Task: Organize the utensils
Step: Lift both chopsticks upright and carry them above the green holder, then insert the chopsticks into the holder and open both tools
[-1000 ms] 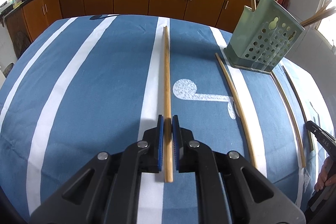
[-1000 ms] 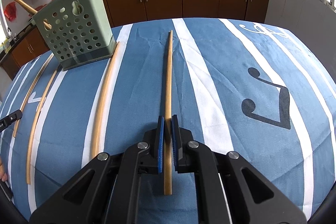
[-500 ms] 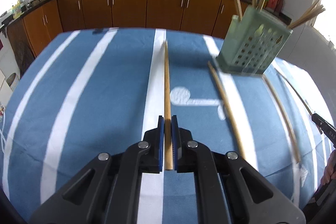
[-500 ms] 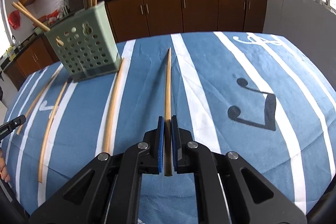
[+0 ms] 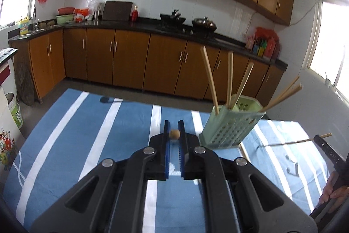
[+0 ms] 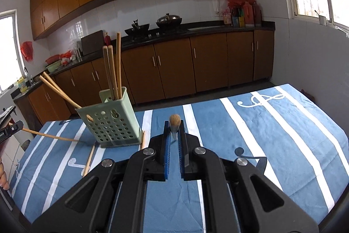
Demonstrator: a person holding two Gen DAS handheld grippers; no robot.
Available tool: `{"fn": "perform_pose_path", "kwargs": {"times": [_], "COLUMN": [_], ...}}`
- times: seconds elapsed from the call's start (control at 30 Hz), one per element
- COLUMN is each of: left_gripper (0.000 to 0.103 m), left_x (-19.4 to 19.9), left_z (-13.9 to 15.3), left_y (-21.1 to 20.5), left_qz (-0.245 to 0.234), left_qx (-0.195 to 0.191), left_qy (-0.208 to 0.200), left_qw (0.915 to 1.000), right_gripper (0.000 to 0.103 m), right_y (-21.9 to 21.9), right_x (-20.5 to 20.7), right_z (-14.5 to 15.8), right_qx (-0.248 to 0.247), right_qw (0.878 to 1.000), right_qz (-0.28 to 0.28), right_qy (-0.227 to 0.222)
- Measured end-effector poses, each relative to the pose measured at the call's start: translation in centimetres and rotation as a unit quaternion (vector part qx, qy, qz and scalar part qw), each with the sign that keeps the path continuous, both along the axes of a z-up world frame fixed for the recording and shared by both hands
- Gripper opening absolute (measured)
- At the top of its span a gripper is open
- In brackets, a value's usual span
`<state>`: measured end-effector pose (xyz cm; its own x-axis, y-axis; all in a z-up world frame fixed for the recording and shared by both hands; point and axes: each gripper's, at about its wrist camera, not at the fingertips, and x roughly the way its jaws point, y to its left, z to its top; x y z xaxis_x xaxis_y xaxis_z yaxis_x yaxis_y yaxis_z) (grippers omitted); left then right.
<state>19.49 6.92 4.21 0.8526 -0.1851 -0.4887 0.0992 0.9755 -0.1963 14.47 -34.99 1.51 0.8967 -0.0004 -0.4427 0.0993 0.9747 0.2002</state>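
You get daylight from the windows [image 5: 331,36], which blow out to white at the frame edges, and the wall tiles [image 5: 152,1] carry a soft glare. The room reads evenly bright with only faint shadows on the bench cloth [image 6: 250,134]. Fisheye bending curves the cabinets [image 6: 209,67] and darkens the corners. The chopstick tip [image 6: 174,120] nearest your lens is blurred.

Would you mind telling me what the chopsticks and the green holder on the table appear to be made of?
The chopsticks look like bamboo or pale wood, matte: tan, slender sticks with squared ends. The green holder looks like moulded plastic with a dull sheen: even mint colour, thin walls punched with round holes. Neither can be confirmed by sight alone.
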Motion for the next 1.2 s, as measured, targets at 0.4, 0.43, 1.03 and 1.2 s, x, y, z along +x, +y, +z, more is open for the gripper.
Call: {"fn": "perform_pose_path", "kwargs": {"times": [0.4, 0.43, 1.03, 1.2], "left_gripper": [0.008, 0.008, 0.008, 0.008], "left_x": [0.1, -0.1, -0.6, 1.8], "left_z": [3.6, 3.9, 15.2, 14.2], "left_y": [-1.6, -1.5, -8.4, -10.1], "left_qz": [-0.020, -0.024, -0.060, -0.048], "left_qx": [-0.001, -0.002, -0.029, -0.022], "left_qy": [-0.028, -0.031, -0.158, -0.159], "left_qw": [0.9994, 0.9992, 0.9852, 0.9859], "right_gripper": [0.007, 0.007, 0.007, 0.007], "right_y": [0.4, 0.5, 4.2, 4.9], "right_x": [0.3, 0.3, 1.1, 3.7], "right_z": [2.8, 3.6, 13.4, 12.1], "right_qx": [-0.003, 0.001, 0.047, 0.020], "right_qw": [0.999, 0.999, 0.978, 0.979], "right_qz": [0.018, 0.025, 0.092, 0.071], "right_qy": [-0.031, -0.039, -0.183, -0.189]}}
